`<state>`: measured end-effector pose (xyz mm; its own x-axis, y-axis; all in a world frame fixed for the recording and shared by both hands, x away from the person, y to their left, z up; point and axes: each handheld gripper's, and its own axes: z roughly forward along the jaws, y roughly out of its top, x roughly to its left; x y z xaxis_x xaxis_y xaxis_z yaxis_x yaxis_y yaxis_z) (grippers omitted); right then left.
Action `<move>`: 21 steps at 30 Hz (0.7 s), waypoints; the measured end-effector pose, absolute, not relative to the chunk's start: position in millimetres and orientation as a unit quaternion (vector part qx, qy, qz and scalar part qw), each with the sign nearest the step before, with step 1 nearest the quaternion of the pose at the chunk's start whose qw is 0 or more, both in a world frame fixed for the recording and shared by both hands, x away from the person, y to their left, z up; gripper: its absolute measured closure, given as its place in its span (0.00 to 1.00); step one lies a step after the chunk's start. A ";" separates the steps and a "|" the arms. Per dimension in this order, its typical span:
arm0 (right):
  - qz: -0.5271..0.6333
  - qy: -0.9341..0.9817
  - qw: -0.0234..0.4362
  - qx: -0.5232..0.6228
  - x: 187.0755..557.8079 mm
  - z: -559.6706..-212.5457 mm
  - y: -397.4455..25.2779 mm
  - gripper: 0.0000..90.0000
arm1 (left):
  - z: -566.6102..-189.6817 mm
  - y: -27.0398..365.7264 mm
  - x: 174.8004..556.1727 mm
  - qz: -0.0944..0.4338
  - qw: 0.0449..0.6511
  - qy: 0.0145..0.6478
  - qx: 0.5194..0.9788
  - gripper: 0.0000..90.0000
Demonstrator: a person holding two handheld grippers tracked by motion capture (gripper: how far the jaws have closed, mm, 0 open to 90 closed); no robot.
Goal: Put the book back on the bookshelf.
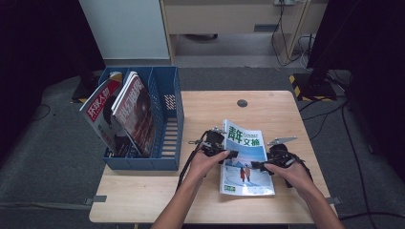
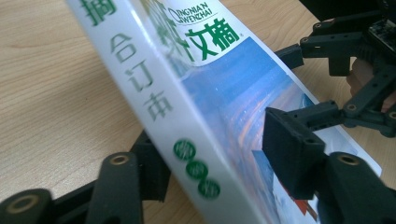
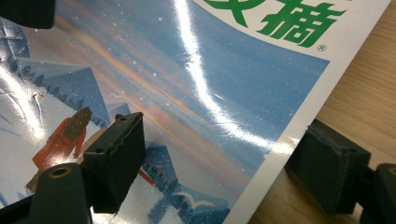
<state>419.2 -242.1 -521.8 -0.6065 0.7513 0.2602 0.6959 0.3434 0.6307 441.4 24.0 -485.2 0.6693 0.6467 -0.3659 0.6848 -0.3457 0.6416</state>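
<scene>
A magazine [image 1: 247, 162] with a snowy blue cover and green title lies on the wooden table [image 1: 200, 191], in front of both hands. My left gripper [image 1: 224, 153] is at its spine. In the left gripper view one jaw sits under the white spine [image 2: 163, 116] and the other presses on the cover, so the spine edge is raised off the wood. My right gripper [image 1: 260, 165] stands over the right edge. Its left fingertip [image 3: 114, 158] rests on the cover [image 3: 196, 88]; the other pad [image 3: 329, 165] sits wide of the edge, over the table. The left gripper [image 2: 215, 163] is shut on the magazine, the right gripper [image 3: 222, 163] open.
A blue file rack [image 1: 167, 119] stands at the table's left, holding two upright magazines [image 1: 122, 114] in its left slots; its right slot shows bare. A round cable hole [image 1: 242, 103] marks the back of the table. Dark stands and cables [image 1: 329, 62] surround the table.
</scene>
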 end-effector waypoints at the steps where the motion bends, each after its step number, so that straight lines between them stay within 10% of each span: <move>1: 0.366 0.818 0.036 0.441 418.8 -521.9 -240.4 0.24 | -485.6 24.0 441.6 -0.021 0.403 0.408 0.819 0.48; 21: 0.368 0.822 0.035 0.433 418.4 -522.0 -227.9 0.25 | -491.1 25.2 450.5 -0.014 0.392 0.419 0.819 0.46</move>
<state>418.4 -227.9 -522.0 -0.6227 0.7375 0.2615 0.6864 0.3544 0.6350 450.5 25.2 -491.1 0.6480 0.6760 -0.3510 0.6974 -0.3414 0.6301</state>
